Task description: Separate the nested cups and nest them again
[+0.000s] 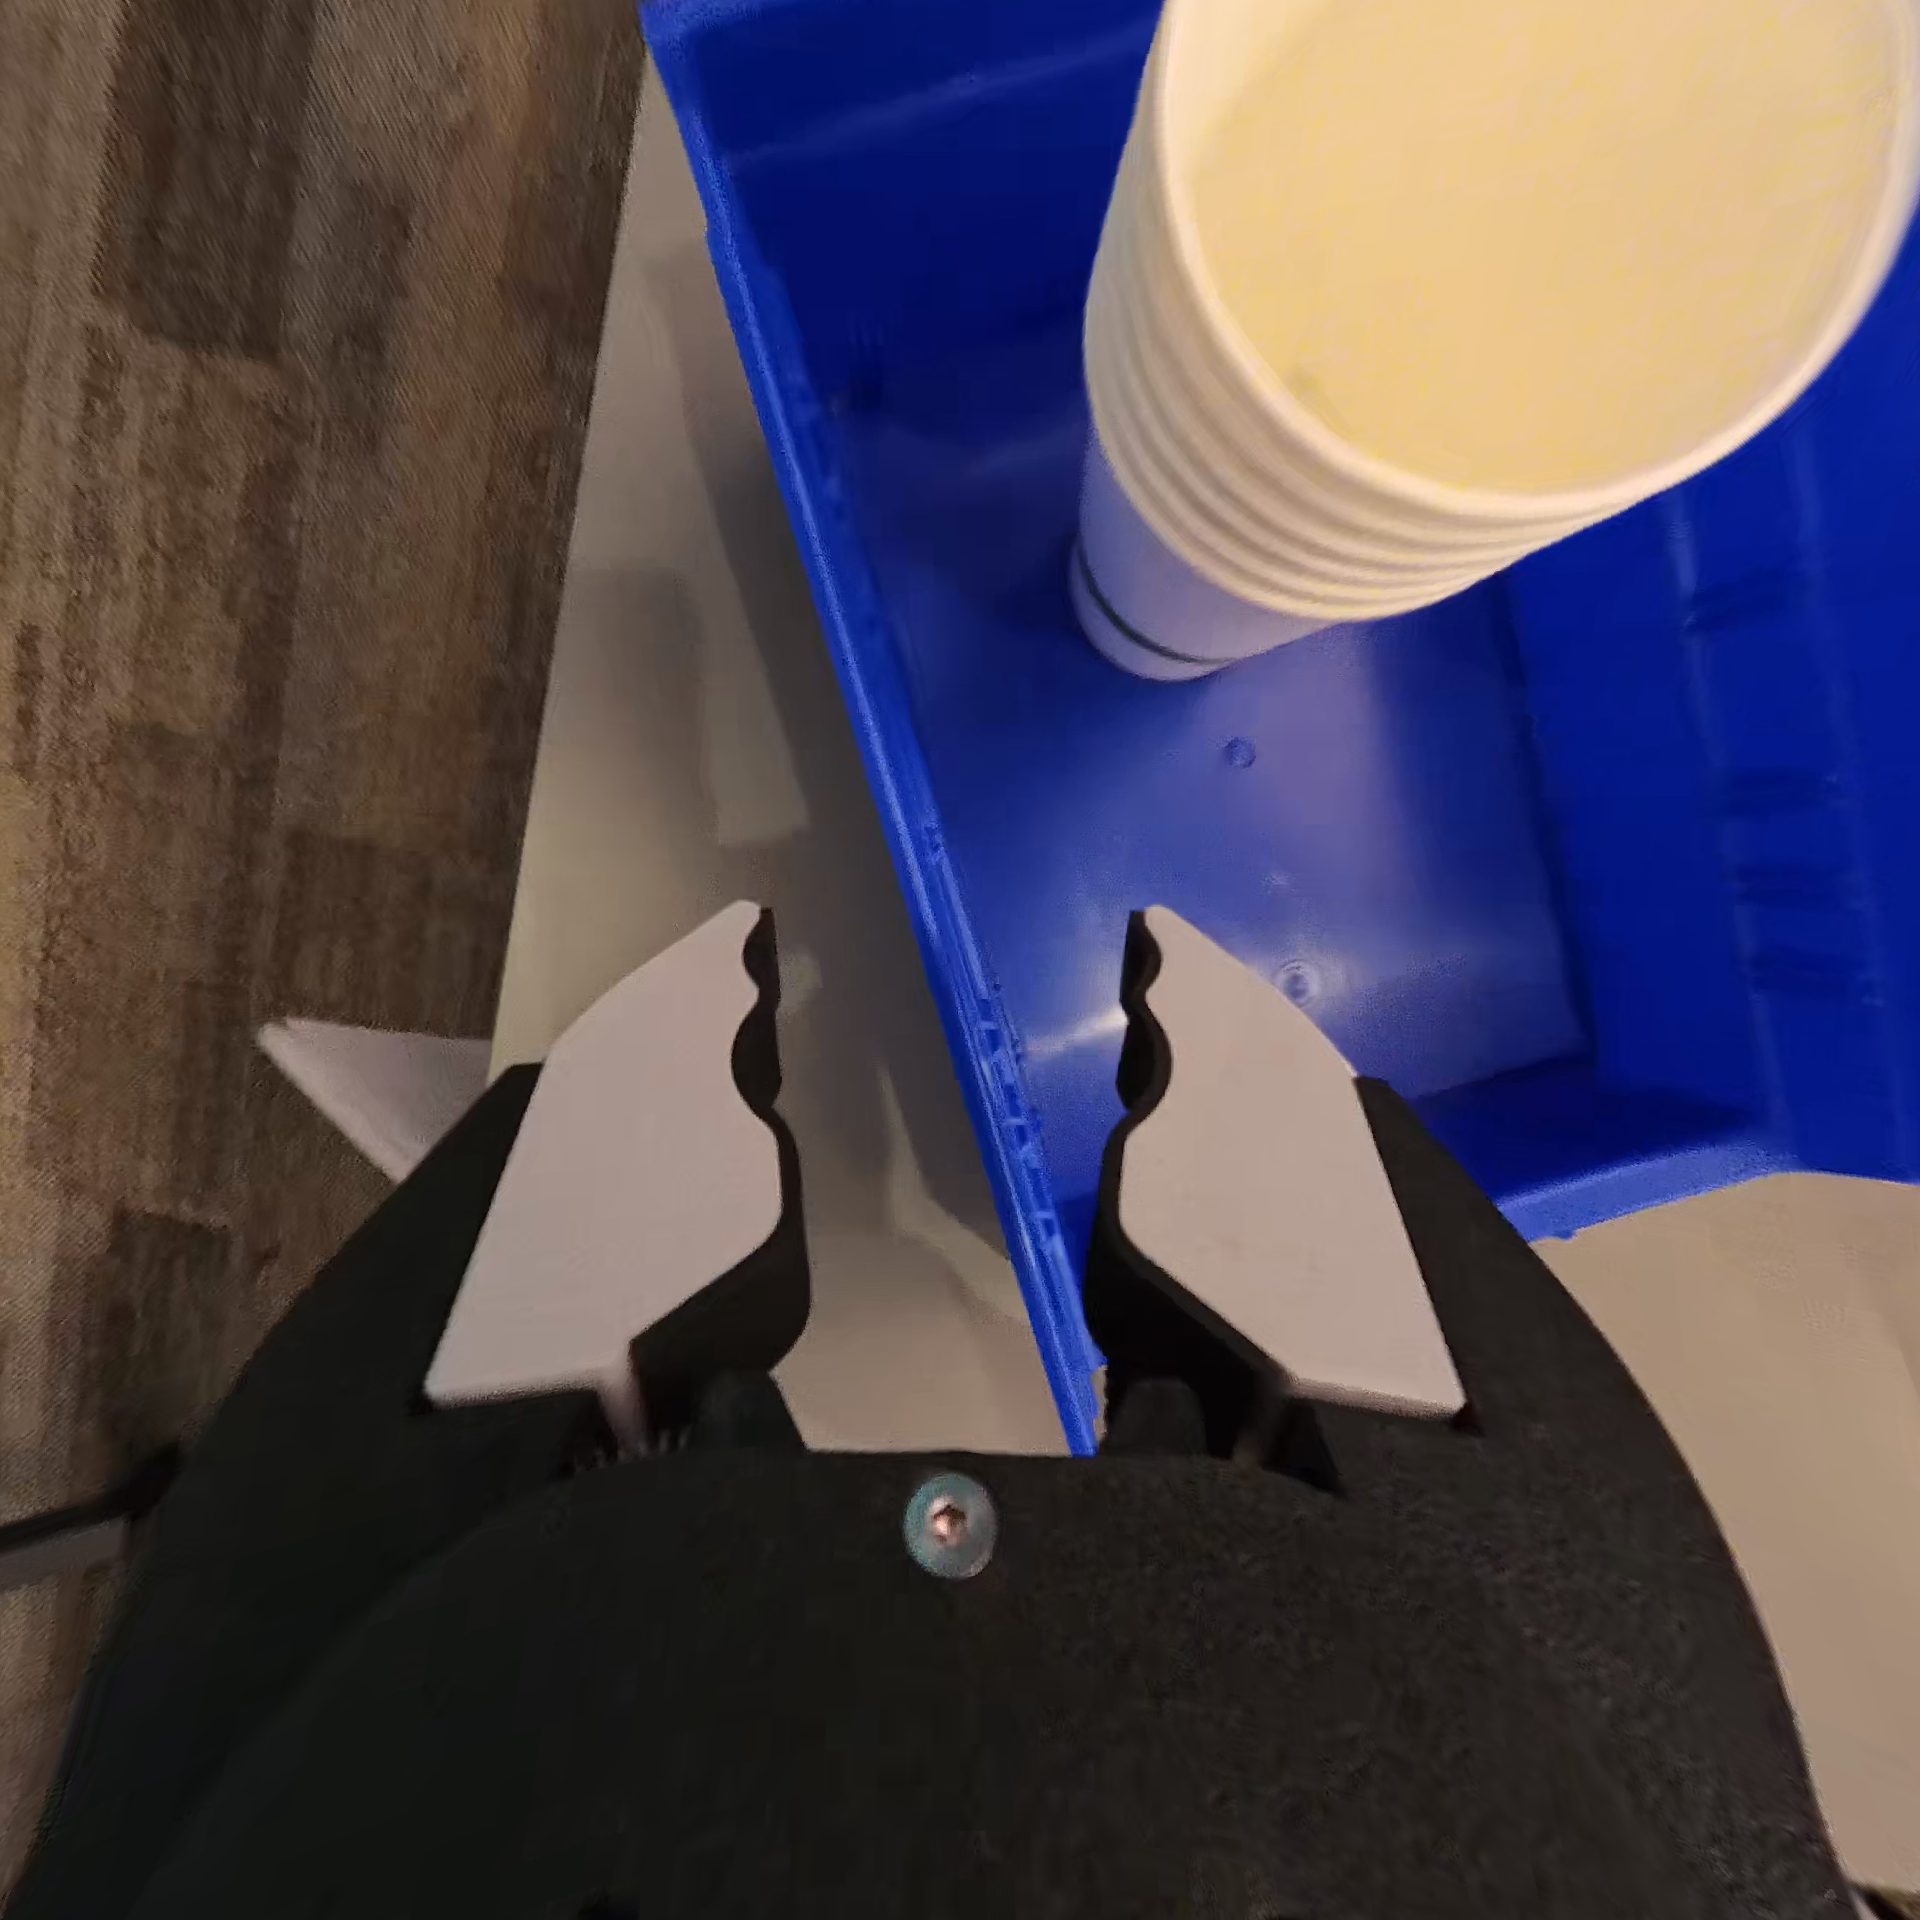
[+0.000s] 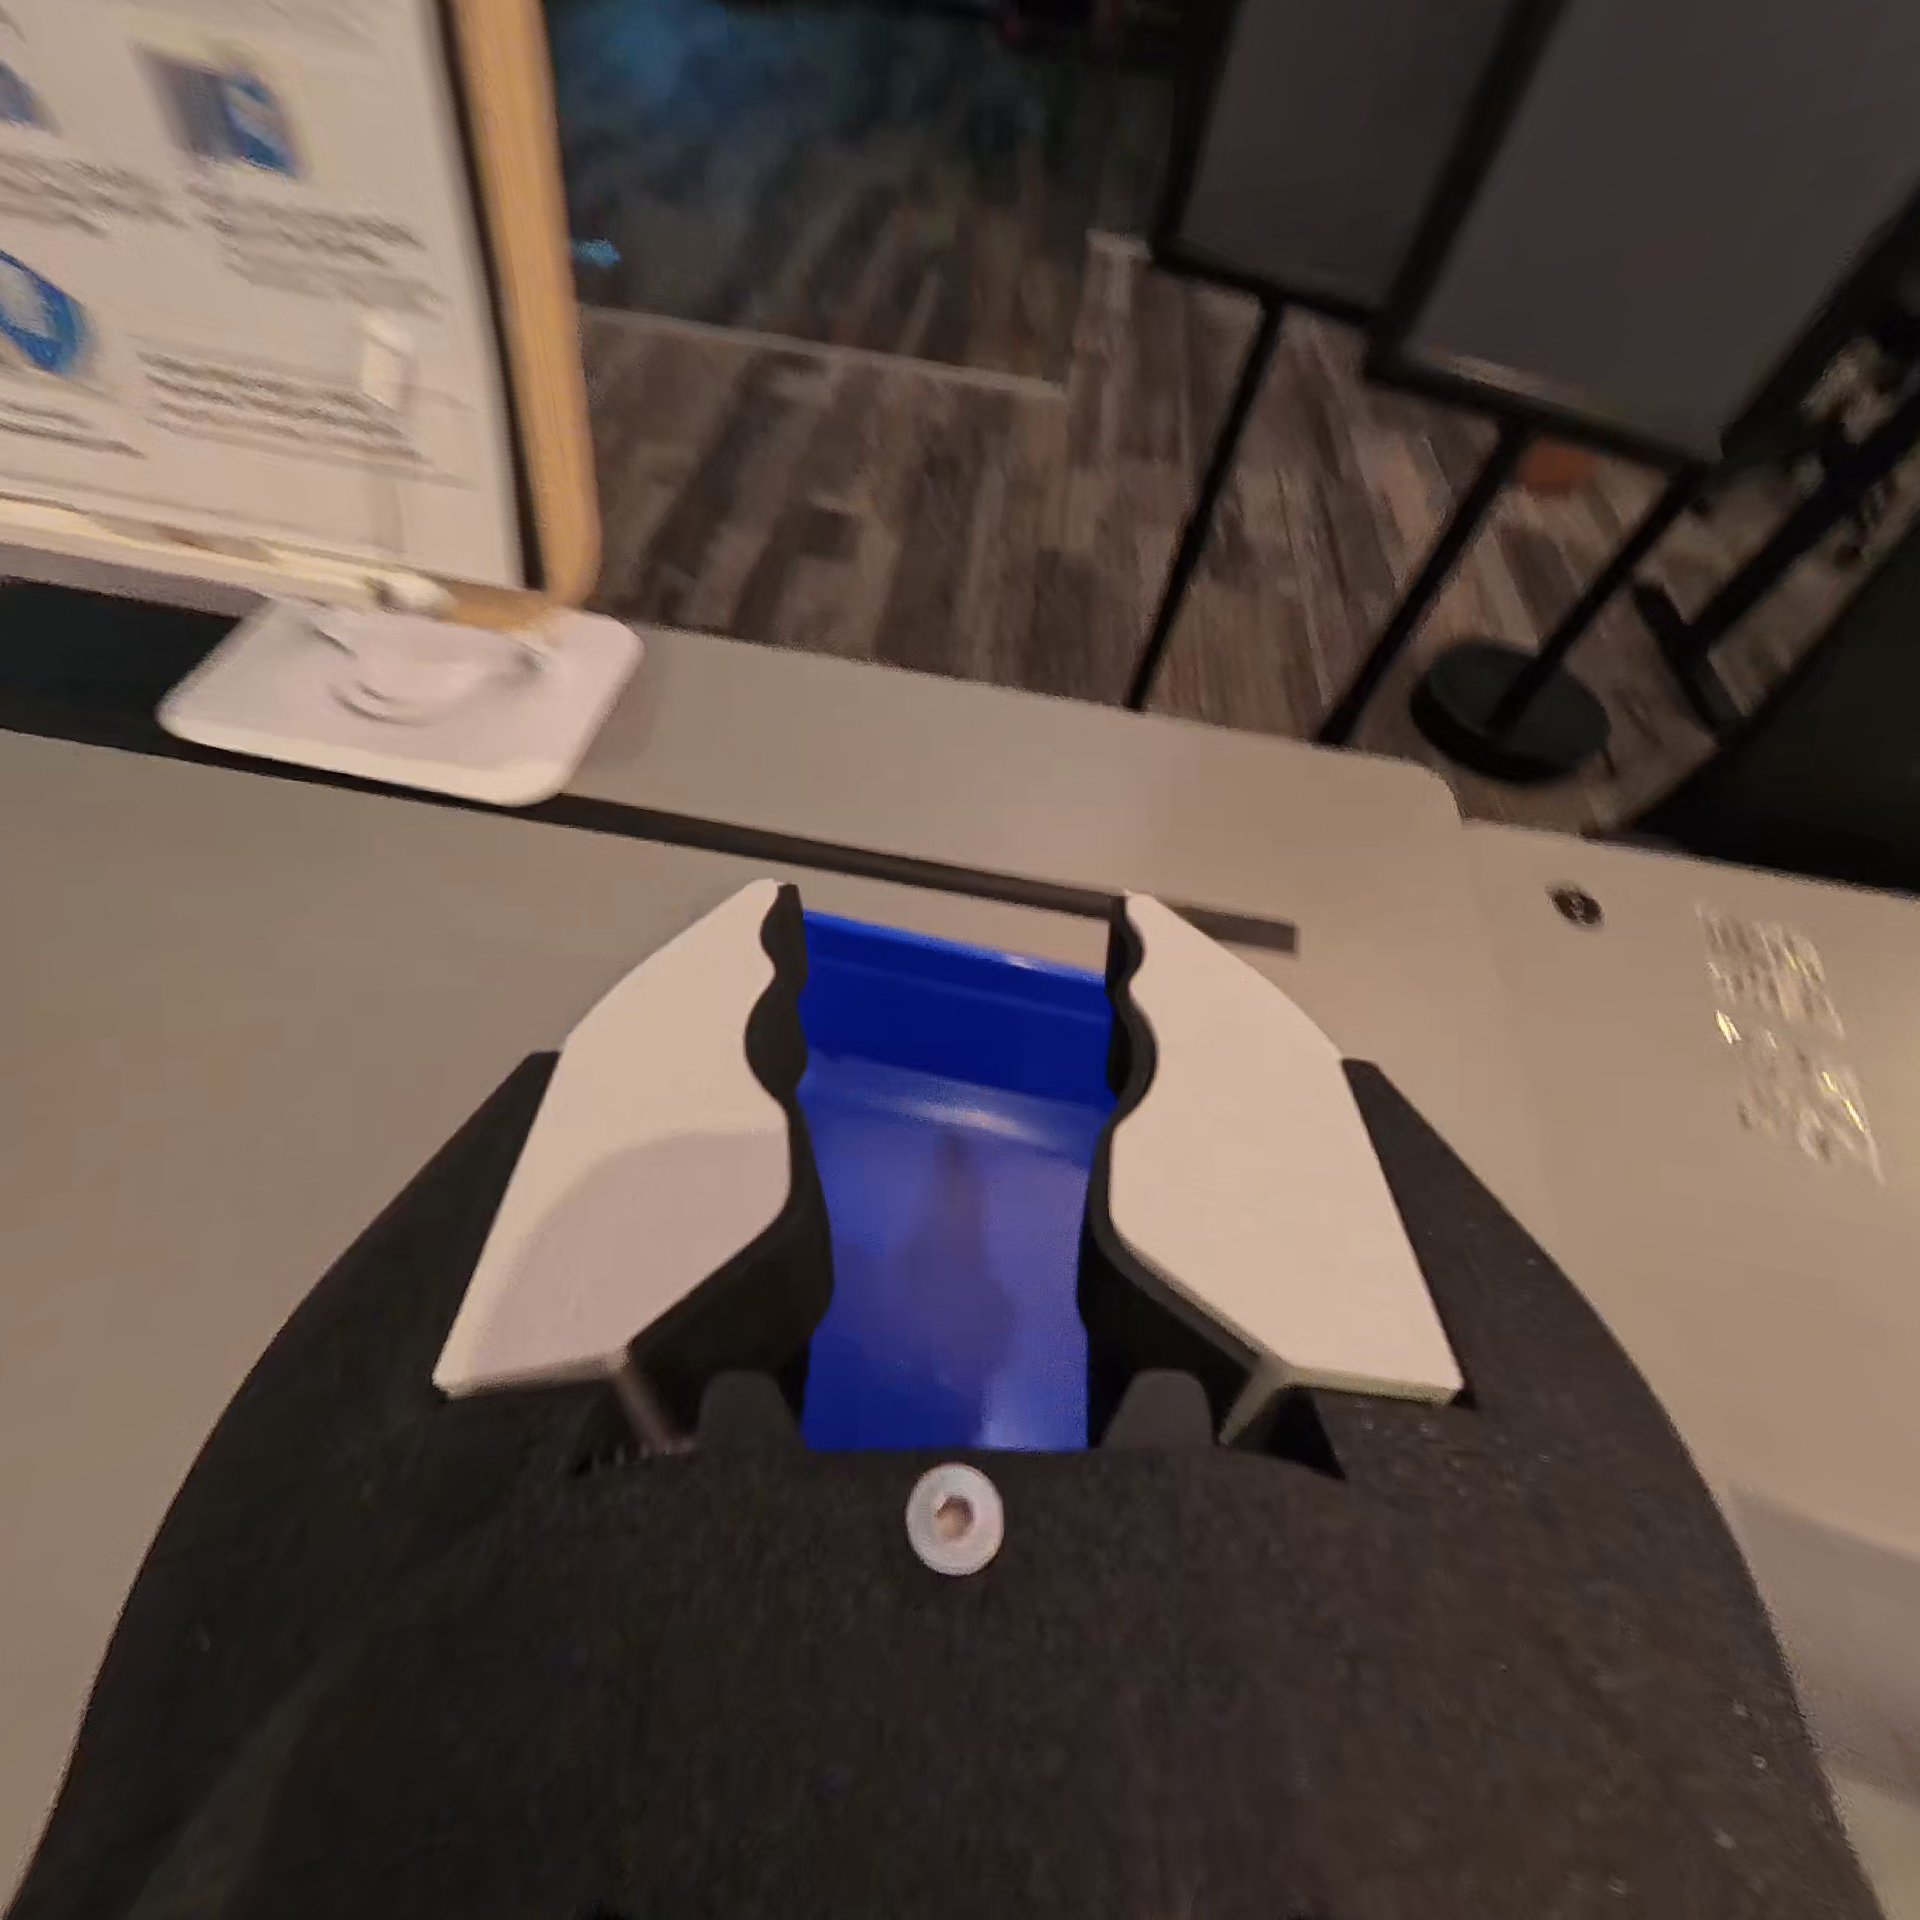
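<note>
Your stack of cups [image 1: 1351,343] runs off the top and right edges. Blue bin [image 2: 945,1195]: only a strip shows between the fingers. Left of it, the poster [image 2: 239,260] is motion-blurred.

Cup stack [image 1: 1455,343]: off-white outside, pale cream-yellow inside; a thin dark band is seen round the bottom cup's base. Bin [image 1: 1299,831]: bright blue throughout, w/ glossy highlights. Worktop [image 2: 208,987]: plain light grey. Left hand-held gripper [image 1: 951,925]: black body, white finger plates, black wavy pads, one silver screw; right hand-held gripper [image 2: 951,904] is coloured the same. Floor [image 1: 208,520]: grey-brown wood-grain planks. Board [image 2: 229,260]: white w/ blue graphics, light wood frame. Stand base [image 2: 416,707]: white. Panels [image 2: 1621,208]: grey, on black stands.
</note>
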{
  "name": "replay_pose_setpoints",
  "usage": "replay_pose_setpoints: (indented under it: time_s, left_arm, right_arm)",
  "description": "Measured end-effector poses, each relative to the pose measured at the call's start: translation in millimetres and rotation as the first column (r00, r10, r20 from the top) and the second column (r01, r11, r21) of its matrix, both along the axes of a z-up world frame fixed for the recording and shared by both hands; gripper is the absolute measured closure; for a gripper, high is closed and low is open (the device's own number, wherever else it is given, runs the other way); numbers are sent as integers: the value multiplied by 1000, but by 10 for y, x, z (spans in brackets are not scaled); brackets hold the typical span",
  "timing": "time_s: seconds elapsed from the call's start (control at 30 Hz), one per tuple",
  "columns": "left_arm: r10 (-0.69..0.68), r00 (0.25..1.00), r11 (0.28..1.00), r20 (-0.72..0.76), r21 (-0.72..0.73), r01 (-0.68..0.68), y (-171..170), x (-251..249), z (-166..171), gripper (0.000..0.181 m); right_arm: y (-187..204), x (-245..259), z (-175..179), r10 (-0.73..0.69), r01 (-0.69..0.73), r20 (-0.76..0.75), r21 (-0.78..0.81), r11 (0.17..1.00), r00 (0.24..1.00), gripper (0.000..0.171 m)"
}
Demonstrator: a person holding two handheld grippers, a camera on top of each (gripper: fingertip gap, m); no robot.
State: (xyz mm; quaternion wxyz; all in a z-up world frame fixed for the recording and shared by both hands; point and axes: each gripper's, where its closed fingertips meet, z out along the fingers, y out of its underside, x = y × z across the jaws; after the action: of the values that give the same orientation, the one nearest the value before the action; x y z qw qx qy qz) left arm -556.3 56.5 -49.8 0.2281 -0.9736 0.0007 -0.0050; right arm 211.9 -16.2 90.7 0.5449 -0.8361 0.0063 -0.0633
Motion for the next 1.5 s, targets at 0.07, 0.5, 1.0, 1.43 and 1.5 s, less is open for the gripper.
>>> replay_pose_setpoints:
  time_s: [0.07, 0.5, 1.0, 1.43, 1.5]
  left_arm:
    - [-11, 1000, 999, -7, -53, 11, 1, -2, -126, 122]
    - [-159, 983, 956, -93, -261, 130, -24, 21, -565, 166]
    - [-467, 876, 873, -117, -215, 437, 176, 501, -579, 165]
    - [-519, 854, 845, -44, -173, 505, 159, 633, -595, 169]
    - [-524, 851, 843, -33, -159, 513, 158, 655, -597, 170]
  right_arm:
    - [35, -341, 191, 84, -83, -2, 74, 994, 996, 118]
    - [116, -834, 40, 319, -316, -46, 61, 947, 947, 117]
    - [103, -804, -35, 328, -326, -77, 46, 944, 941, 118]
    - [118, -771, 23, 328, -319, -88, 100, 942, 941, 121]
    - [129, -773, 10, 330, -321, -89, 97, 942, 940, 121]
